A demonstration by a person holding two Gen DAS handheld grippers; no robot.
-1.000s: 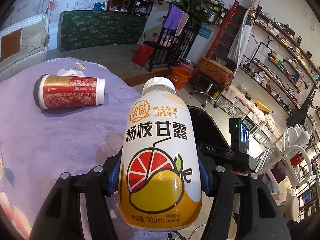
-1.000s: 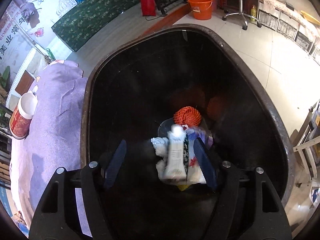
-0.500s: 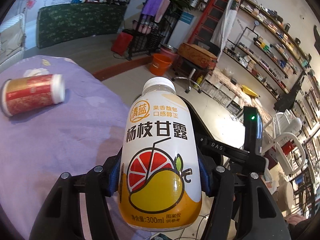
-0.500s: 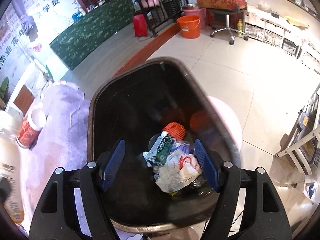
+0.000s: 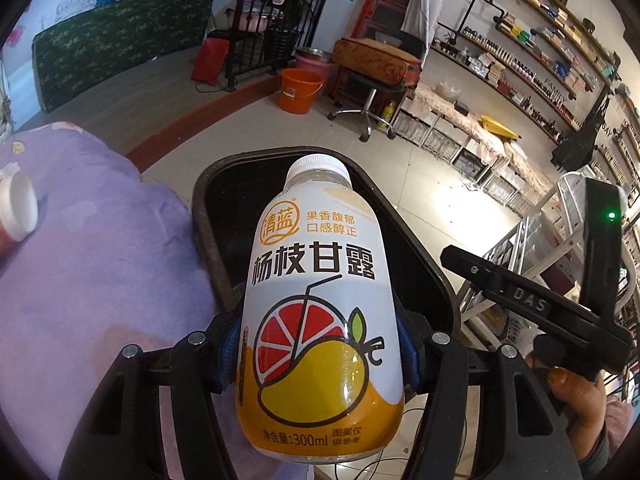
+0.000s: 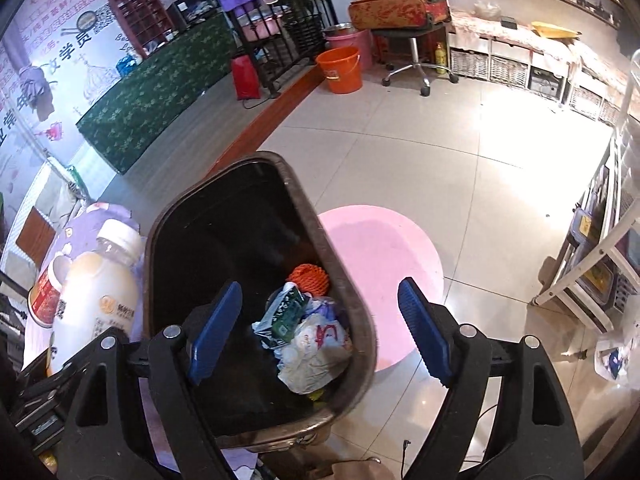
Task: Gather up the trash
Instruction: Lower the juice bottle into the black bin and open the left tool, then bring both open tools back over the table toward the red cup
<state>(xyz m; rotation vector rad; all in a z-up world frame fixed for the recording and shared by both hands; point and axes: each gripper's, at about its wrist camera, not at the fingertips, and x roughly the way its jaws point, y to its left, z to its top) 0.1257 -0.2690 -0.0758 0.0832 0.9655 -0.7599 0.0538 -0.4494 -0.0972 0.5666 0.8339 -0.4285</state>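
My left gripper is shut on a white and orange juice bottle, held upright over the near rim of the black trash bin. The bottle also shows in the right wrist view, left of the bin. My right gripper is open and empty above the bin, which holds crumpled wrappers and an orange net ball. A red canister lies on the purple cloth at the left; it also shows in the right wrist view.
A pink round mat lies on the tiled floor right of the bin. An orange bucket, a swivel stool and a black rack stand farther back. White shelving stands at the right.
My left gripper has swung right with the bottle, from over the table to over the bin's rim. My right gripper has risen and pulled back from inside the bin, still open.
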